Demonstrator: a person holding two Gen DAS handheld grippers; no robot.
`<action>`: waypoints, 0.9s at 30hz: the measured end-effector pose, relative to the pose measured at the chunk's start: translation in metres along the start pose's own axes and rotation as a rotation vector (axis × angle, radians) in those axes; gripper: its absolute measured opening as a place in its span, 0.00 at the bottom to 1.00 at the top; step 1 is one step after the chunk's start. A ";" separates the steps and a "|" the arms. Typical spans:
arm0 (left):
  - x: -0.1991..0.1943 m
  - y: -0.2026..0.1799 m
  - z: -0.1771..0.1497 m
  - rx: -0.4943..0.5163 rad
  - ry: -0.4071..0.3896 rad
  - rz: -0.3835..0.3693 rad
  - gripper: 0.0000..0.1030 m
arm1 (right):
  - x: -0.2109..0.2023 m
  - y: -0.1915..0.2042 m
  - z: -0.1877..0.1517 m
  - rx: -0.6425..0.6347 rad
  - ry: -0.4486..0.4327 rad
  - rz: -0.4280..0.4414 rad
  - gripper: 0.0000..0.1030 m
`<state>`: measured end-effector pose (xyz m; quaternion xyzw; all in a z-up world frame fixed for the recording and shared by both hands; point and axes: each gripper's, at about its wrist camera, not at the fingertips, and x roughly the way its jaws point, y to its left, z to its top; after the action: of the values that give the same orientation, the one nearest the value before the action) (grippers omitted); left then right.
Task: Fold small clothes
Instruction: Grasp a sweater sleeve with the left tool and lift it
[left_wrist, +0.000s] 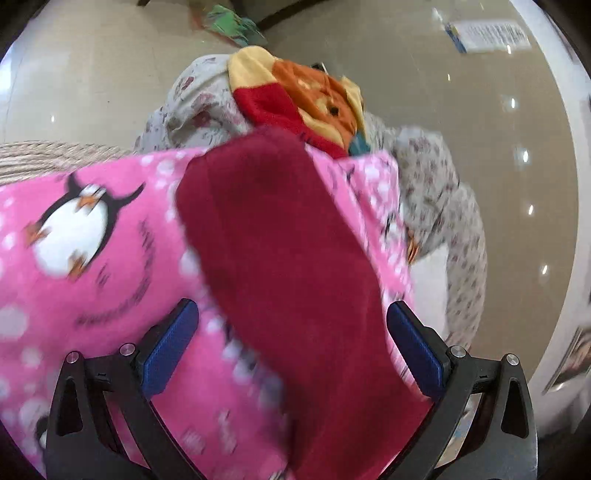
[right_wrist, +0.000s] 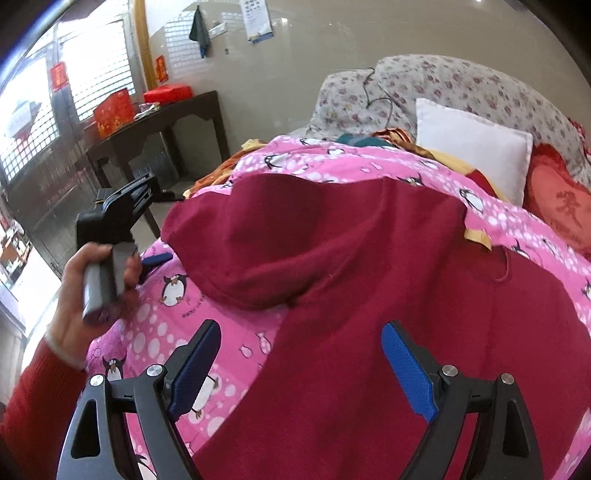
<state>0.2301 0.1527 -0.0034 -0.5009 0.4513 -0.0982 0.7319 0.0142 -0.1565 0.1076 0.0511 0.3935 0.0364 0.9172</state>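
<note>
A dark red garment (right_wrist: 369, 280) lies spread on a pink penguin-print quilt (right_wrist: 166, 332), with one sleeve (right_wrist: 295, 236) folded across toward the left. In the left wrist view that sleeve (left_wrist: 280, 251) runs between the blue pads of my open left gripper (left_wrist: 291, 317), which hovers over it and holds nothing. My right gripper (right_wrist: 299, 339) is open and empty just above the garment's body near its left edge. The left gripper also shows in the right wrist view (right_wrist: 155, 258), held in a hand at the bed's left side.
A white pillow (right_wrist: 476, 147), a red heart cushion (right_wrist: 557, 203) and a floral-covered headboard (right_wrist: 461, 81) are at the bed's far end. A bright orange-yellow cloth (left_wrist: 306, 96) lies beyond the quilt. A dark side table (right_wrist: 155, 129) with red boxes stands at the left.
</note>
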 end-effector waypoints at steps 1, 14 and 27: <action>0.004 0.000 0.005 0.005 -0.005 -0.010 0.98 | -0.002 -0.002 -0.001 0.003 -0.001 -0.003 0.85; -0.047 -0.050 -0.016 0.275 -0.004 -0.121 0.17 | -0.030 -0.032 -0.015 0.043 -0.030 -0.032 0.85; -0.058 -0.190 -0.268 0.766 0.292 -0.397 0.16 | -0.096 -0.126 -0.028 0.240 -0.133 -0.192 0.86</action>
<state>0.0518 -0.0764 0.1610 -0.2519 0.3762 -0.4664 0.7600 -0.0694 -0.2896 0.1418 0.1248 0.3363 -0.1022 0.9278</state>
